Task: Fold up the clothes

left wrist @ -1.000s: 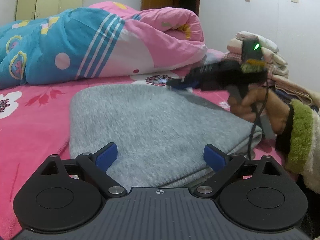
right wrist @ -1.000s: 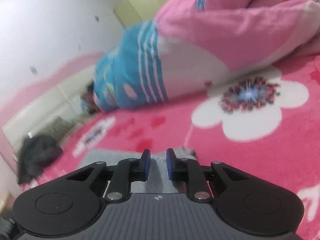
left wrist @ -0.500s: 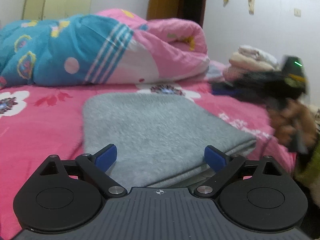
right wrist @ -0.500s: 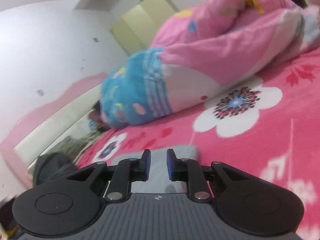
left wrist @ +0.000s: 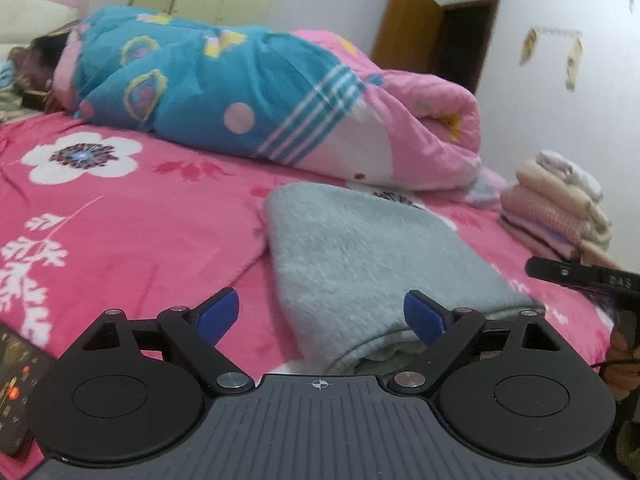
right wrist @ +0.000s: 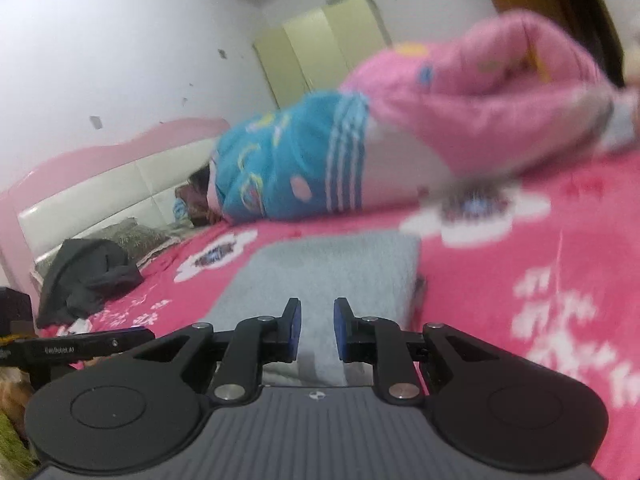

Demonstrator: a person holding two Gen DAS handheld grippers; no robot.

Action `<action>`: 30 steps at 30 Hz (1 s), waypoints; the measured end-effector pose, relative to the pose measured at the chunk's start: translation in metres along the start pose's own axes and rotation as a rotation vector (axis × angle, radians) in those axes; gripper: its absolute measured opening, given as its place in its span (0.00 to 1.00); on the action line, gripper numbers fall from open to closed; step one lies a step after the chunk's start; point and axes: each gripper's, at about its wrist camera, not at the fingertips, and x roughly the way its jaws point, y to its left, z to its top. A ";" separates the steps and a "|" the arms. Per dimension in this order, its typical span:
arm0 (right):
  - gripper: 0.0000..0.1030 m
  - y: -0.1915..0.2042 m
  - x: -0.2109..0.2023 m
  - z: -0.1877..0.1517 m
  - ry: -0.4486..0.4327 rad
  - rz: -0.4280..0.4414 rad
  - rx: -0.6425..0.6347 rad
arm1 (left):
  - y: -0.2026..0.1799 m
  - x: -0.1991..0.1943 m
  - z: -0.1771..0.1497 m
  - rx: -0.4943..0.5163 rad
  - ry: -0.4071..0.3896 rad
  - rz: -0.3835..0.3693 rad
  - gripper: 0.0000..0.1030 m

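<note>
Rolled blue-and-pink quilt [left wrist: 248,96] at twelve o'clock on the pink floral bedsheet [left wrist: 120,216]; wooden door [left wrist: 412,28] at one o'clock.

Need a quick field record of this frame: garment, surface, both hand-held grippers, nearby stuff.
garment: grey folded garment, lying flat on the bed
surface: pink floral bedsheet
left hand-held gripper: jaws wide, just closed slightly, nothing between the pads, near edge of the garment below
right hand-held gripper: jaws narrow but apart, nothing gripped
behind: rolled blue and pink quilt
right side: stack of folded clothes
far left: dark clothing heap
</note>
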 end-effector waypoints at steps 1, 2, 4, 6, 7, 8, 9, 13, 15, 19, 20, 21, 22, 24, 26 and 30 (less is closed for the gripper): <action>0.19 0.004 0.003 -0.002 -0.007 0.013 -0.021 | 0.003 -0.002 0.000 -0.016 -0.005 0.001 0.87; 0.19 0.008 0.008 -0.007 0.002 0.035 -0.036 | 0.005 -0.001 -0.001 -0.038 -0.003 -0.002 0.86; 0.20 0.015 0.024 -0.028 0.081 0.049 -0.099 | 0.007 0.002 -0.004 -0.065 0.004 -0.009 0.84; 0.20 0.017 0.027 -0.040 0.079 0.043 -0.110 | 0.005 0.004 -0.006 -0.065 0.013 -0.011 0.83; 0.20 0.017 0.025 -0.040 0.072 0.046 -0.094 | 0.004 0.005 -0.007 -0.065 0.017 -0.013 0.82; 0.20 0.018 0.021 -0.034 0.064 0.041 -0.088 | 0.003 0.005 -0.007 -0.064 0.017 -0.020 0.82; 0.20 0.020 0.017 -0.029 0.056 0.035 -0.082 | 0.003 0.004 -0.008 -0.064 0.015 -0.028 0.82; 0.20 0.016 0.000 -0.013 -0.029 -0.025 -0.052 | 0.002 0.004 -0.009 -0.088 0.005 -0.043 0.81; 0.20 0.003 -0.002 -0.012 -0.052 -0.042 0.020 | 0.003 0.004 -0.008 -0.105 -0.004 -0.050 0.80; 0.20 -0.013 0.010 -0.026 -0.016 -0.061 0.096 | 0.000 0.007 -0.008 -0.084 -0.013 -0.044 0.80; 0.20 -0.014 0.013 -0.031 -0.003 -0.050 0.124 | -0.001 0.008 -0.008 -0.077 -0.012 -0.041 0.80; 0.20 -0.017 0.010 -0.032 -0.018 -0.028 0.164 | -0.002 0.009 -0.009 -0.074 -0.008 -0.041 0.80; 0.20 -0.021 0.007 -0.032 -0.033 -0.006 0.205 | -0.001 0.009 -0.009 -0.076 -0.008 -0.043 0.80; 0.20 -0.044 -0.003 -0.031 -0.092 0.002 0.363 | 0.000 0.008 -0.010 -0.078 -0.007 -0.048 0.80; 0.20 -0.072 -0.005 -0.034 -0.094 0.004 0.547 | 0.003 0.010 -0.009 -0.093 -0.005 -0.058 0.80; 0.21 -0.111 0.004 -0.047 -0.029 0.050 0.808 | 0.006 0.014 -0.009 -0.116 0.009 -0.073 0.80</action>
